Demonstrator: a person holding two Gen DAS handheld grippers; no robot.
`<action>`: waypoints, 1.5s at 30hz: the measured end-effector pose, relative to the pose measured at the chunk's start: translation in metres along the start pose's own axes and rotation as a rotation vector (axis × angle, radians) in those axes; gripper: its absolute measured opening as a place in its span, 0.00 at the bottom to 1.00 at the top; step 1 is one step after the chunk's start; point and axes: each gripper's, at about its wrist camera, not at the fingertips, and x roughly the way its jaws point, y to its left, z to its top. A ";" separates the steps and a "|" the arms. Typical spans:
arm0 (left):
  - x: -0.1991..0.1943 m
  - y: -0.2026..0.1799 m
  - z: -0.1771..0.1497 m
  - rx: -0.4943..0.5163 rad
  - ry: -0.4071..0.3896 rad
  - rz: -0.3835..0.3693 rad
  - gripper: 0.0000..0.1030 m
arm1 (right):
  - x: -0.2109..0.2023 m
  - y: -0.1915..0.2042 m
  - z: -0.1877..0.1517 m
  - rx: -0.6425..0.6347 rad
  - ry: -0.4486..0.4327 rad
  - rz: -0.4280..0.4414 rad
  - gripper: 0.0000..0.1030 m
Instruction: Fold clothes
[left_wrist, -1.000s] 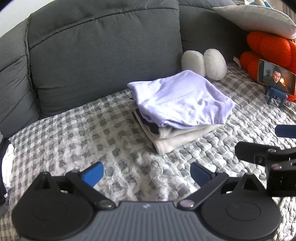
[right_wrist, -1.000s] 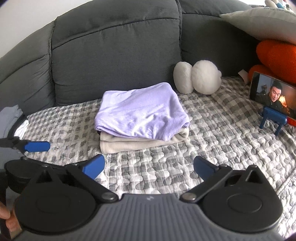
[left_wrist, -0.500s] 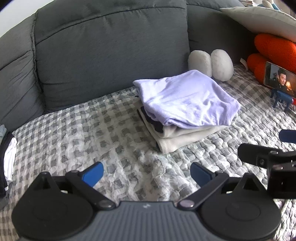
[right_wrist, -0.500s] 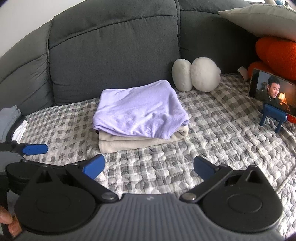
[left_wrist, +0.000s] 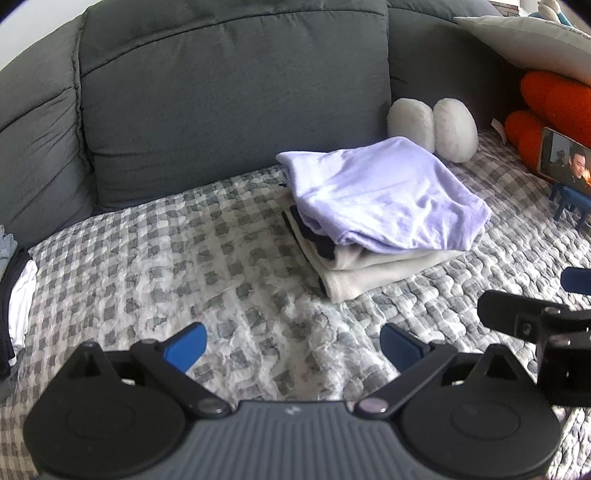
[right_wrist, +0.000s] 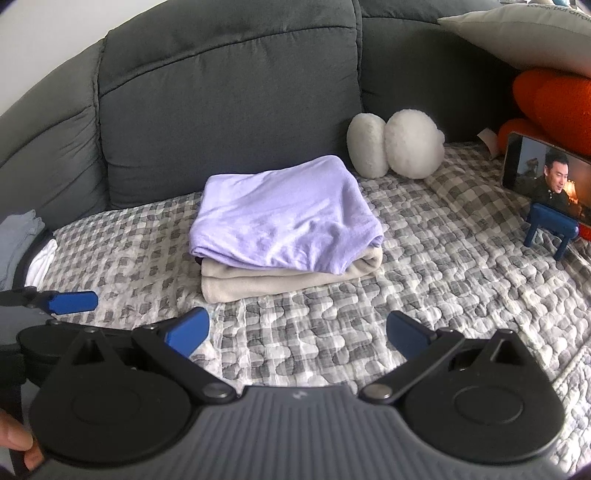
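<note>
A stack of folded clothes lies on the checked quilt of a grey sofa: a lilac garment on top, a dark one and a cream one beneath. It also shows in the right wrist view, lilac over cream. My left gripper is open and empty, low over the quilt in front of the stack. My right gripper is open and empty, also short of the stack. A pile of unfolded clothes lies at the far left.
Two white plush balls sit behind the stack. A phone on a blue stand plays video at the right, with orange cushions and a grey pillow behind. The sofa back rises behind the quilt.
Both grippers have drifted slightly, the left view shifting left so the stack sits further right in it. Jaws stay open and the stack has not moved.
</note>
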 end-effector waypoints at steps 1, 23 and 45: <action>0.000 0.000 0.000 0.001 -0.003 0.005 0.97 | 0.000 0.000 0.000 -0.001 0.001 0.001 1.00; -0.001 0.001 0.003 -0.025 -0.001 0.024 0.97 | -0.001 0.001 0.000 -0.003 -0.011 0.000 1.00; 0.004 0.000 0.002 -0.025 0.023 0.033 0.97 | 0.002 0.003 0.001 -0.023 -0.005 -0.022 1.00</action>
